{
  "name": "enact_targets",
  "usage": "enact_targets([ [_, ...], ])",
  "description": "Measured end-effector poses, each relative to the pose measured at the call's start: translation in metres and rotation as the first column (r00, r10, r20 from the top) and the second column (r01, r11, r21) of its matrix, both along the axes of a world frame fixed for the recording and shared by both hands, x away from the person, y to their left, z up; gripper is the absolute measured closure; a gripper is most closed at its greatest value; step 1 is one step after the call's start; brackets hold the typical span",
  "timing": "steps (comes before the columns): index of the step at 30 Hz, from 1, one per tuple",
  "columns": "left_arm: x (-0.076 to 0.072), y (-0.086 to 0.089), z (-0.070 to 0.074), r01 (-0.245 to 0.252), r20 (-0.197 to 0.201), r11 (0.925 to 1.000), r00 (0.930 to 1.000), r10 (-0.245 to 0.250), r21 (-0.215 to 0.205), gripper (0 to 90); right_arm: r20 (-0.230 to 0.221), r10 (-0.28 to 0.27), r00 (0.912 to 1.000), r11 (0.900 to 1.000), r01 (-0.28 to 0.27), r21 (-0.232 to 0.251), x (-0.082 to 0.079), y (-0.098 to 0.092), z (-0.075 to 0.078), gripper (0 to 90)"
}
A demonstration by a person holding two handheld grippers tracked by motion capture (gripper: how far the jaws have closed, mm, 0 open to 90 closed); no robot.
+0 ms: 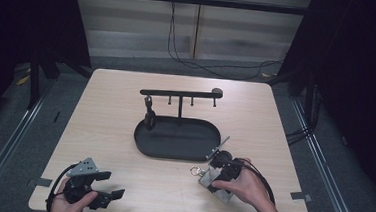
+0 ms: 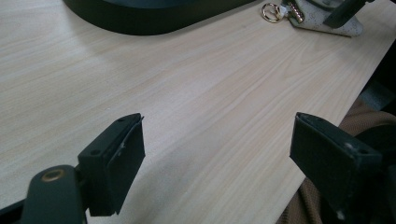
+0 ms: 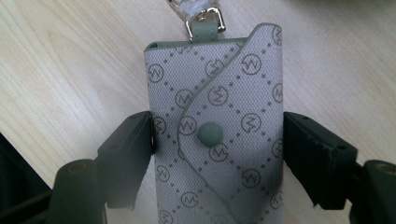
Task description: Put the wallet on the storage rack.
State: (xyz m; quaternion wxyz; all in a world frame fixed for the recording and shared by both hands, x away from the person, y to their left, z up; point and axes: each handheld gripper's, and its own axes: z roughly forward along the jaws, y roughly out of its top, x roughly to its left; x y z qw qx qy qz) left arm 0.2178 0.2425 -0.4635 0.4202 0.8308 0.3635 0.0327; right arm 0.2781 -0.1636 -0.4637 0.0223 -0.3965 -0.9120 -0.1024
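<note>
A grey patterned key pouch (image 3: 215, 93) with a snap button and a gold ring (image 1: 194, 170) lies flat on the wooden table, just in front of the tray's right end. My right gripper (image 3: 218, 140) straddles it, one pad against each long edge, shut on the pouch (image 1: 206, 176). A hand holds that gripper (image 1: 215, 180) low over the table. At the front left corner my left gripper (image 1: 113, 185) rests with its jaws spread wide and only bare wood between them (image 2: 217, 149). The pouch (image 2: 322, 21) and its ring (image 2: 271, 12) also appear far off in the left gripper view.
A black oval tray (image 1: 143, 148) sits mid-table, with a black T-shaped rack (image 1: 181, 93) of small hooks rising from its back. A dark item (image 1: 149, 114) hangs from the leftmost hook. The table's front edge runs close under both hands. Cables trail on the floor behind.
</note>
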Motion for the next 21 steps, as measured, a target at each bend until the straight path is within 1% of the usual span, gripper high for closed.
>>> enact_targets([
  [1,0.0003,0.0003,-0.0002,0.002,-0.002,1.0000,1.0000,-0.002,0.000,17.7,-0.004,-0.008,1.0000,1.000,0.008,-0.001,-0.0001,0.0007,-0.0002,26.3],
  [2,0.0004,0.0003,-0.0002,0.001,-0.002,1.0000,1.0000,-0.001,0.001,17.7,-0.004,0.003,1.0000,1.000,-0.003,-0.005,0.0008,0.0007,-0.0008,26.3],
  [3,0.0005,0.0004,-0.0002,0.000,-0.001,1.0000,1.0000,0.000,0.003,17.7,-0.008,-0.003,1.0000,1.000,0.003,-0.003,0.0006,0.0014,-0.0009,26.3],
  [6,0.0002,0.0007,0.0002,-0.002,0.003,1.0000,1.0000,0.002,0.006,17.7,-0.006,-0.002,1.0000,1.000,0.002,-0.005,0.0011,0.0029,-0.0032,26.1],
  [9,0.0001,0.0008,0.0001,-0.006,0.003,1.0000,1.0000,0.006,0.005,17.7,-0.001,0.007,1.0000,1.000,-0.007,-0.019,0.0014,0.0057,-0.0067,26.3],
  [12,0.0004,0.0010,0.0000,-0.007,0.003,1.0000,1.0000,0.007,0.004,17.7,-0.006,-0.003,1.0000,1.000,0.003,-0.019,0.0021,0.0064,-0.0057,27.5],
  [13,0.0006,0.0011,0.0000,-0.004,0.001,1.0000,1.0000,0.004,0.002,17.7,0.001,0.001,1.0000,1.000,-0.001,-0.022,0.0023,0.0068,-0.0056,28.3],
  [14,0.0006,0.0011,-0.0001,-0.005,0.000,1.0000,1.0000,0.005,0.001,17.7,0.006,0.004,1.0000,0.999,-0.004,-0.035,0.0019,0.0083,-0.0043,30.1],
  [15,0.0005,0.0010,-0.0001,-0.006,0.000,1.0000,1.0000,0.006,-0.002,17.7,0.006,0.004,1.0000,0.999,-0.004,-0.035,0.0019,0.0083,-0.0043,30.1],
  [16,0.0004,0.0010,0.0001,-0.007,0.001,1.0000,1.0000,0.007,0.000,17.7,0.000,-0.005,1.0000,0.999,0.005,-0.045,0.0018,0.0100,-0.0024,31.9],
  [20,0.0002,0.0015,0.0001,-0.009,-0.001,1.0000,1.0000,0.009,-0.002,17.7,-0.006,-0.010,0.9999,0.999,0.010,-0.046,0.0029,0.0102,-0.0013,33.3],
  [21,0.0003,0.0015,0.0000,-0.009,-0.001,1.0000,1.0000,0.009,-0.002,17.7,-0.009,-0.009,0.9999,0.999,0.009,-0.053,0.0032,0.0103,-0.0004,33.4],
])
